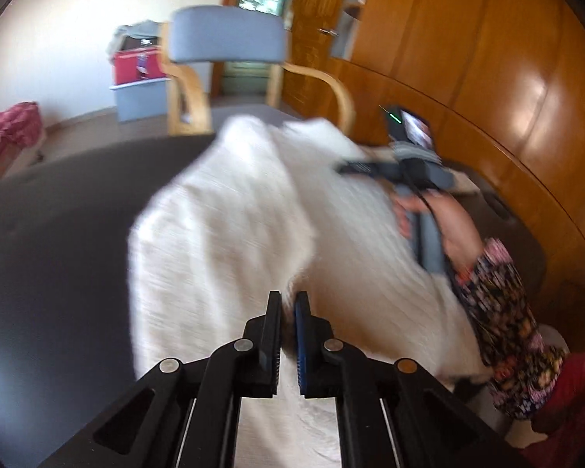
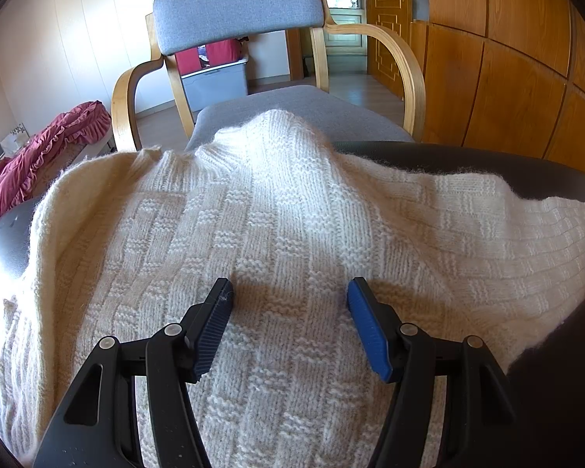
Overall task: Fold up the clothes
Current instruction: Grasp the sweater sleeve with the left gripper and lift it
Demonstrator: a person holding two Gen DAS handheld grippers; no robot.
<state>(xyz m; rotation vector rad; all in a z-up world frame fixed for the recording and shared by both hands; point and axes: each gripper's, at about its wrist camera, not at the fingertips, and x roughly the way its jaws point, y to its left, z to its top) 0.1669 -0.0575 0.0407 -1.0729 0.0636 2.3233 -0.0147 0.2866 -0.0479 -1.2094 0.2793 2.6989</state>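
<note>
Dark tabletop (image 2: 487,160) by wood-panelled wall | left gripper (image 1: 287,312) jaws pinched on cream sweater (image 2: 292,214) edge | right gripper (image 2: 290,300) jaws wide, empty, over sweater's middle | advice: carry the pinched edge across level, pin the fold line.

Floral sleeve (image 1: 499,312) (dark, multicoloured); black linkages, blue-padded jaws.

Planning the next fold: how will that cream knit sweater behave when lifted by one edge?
Likely floppy: the sweater drapes over the table's rim. Probably grippy, not slippery, given its fuzzy knit. The shut left hand-held gripper seems to pinch a fold, so expect sagging.
</note>
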